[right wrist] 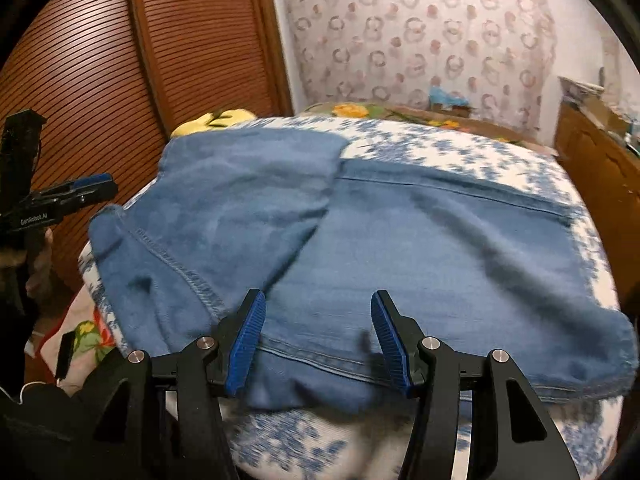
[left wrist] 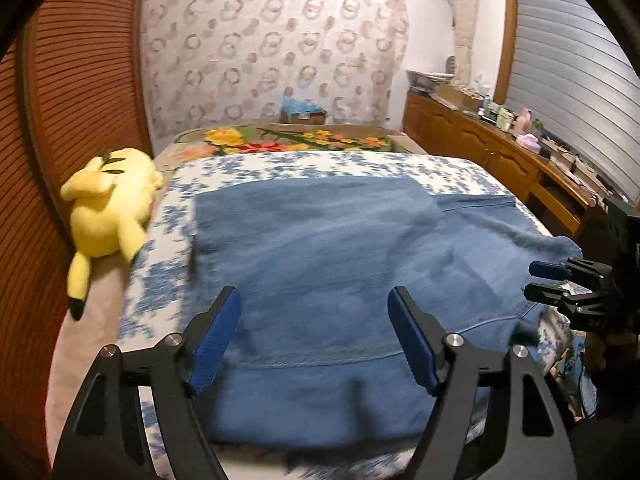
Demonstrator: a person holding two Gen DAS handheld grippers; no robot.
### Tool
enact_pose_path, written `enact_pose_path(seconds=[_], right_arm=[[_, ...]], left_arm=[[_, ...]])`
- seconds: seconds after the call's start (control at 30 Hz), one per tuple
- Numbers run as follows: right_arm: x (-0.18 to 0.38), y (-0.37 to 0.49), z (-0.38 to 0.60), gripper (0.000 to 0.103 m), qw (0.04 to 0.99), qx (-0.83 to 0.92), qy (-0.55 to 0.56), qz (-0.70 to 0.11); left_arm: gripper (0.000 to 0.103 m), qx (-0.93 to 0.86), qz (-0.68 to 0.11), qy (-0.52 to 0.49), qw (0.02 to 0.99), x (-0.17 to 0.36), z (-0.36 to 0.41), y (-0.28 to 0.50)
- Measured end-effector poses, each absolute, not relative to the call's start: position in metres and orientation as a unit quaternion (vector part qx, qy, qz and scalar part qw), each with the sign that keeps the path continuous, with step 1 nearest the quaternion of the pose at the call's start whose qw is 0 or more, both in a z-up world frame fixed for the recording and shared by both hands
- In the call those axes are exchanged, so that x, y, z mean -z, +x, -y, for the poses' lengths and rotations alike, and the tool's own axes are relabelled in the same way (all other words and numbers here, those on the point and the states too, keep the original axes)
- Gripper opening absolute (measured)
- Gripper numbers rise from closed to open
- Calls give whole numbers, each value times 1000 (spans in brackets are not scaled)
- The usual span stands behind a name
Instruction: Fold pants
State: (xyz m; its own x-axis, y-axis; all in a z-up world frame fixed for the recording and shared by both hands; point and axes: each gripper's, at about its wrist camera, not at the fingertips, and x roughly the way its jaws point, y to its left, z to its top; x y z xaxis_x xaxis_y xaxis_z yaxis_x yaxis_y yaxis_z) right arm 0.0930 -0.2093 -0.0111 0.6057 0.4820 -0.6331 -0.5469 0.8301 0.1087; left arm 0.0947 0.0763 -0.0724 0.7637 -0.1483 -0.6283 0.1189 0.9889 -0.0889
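Pants of blue denim lie spread on the floral bedsheet, already doubled over in part: in the right wrist view one panel is laid across the other, its edge running diagonally over the layer beneath. Denim like this looks fairly heavy and limp, soft enough to drape yet firm along its stitched seams and hems, so it should fold in broad flat sections and is unlikely to slip; the thick seamed edges and corners nearest the grippers seem the best places to pinch, taking both layers together. Motion blur softens the cloth, so I cannot say for sure which end is the waistband. The left gripper hovers over the near edge with its blue pads wide apart, holding nothing; the right gripper is likewise spread wide and empty above the hem. On the left gripper's side, seen from the right camera, white lettering appears to read "GenRobot.AI". A yellow plush toy lies beside the sheet.
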Motion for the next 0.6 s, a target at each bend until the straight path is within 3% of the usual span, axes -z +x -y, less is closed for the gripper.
enact_pose_path(seconds=[0.6], right_arm=[[13,66,319,57,930,-174,1,-322]], left_arm=[[77,145,-358,17,922,76,17,115]])
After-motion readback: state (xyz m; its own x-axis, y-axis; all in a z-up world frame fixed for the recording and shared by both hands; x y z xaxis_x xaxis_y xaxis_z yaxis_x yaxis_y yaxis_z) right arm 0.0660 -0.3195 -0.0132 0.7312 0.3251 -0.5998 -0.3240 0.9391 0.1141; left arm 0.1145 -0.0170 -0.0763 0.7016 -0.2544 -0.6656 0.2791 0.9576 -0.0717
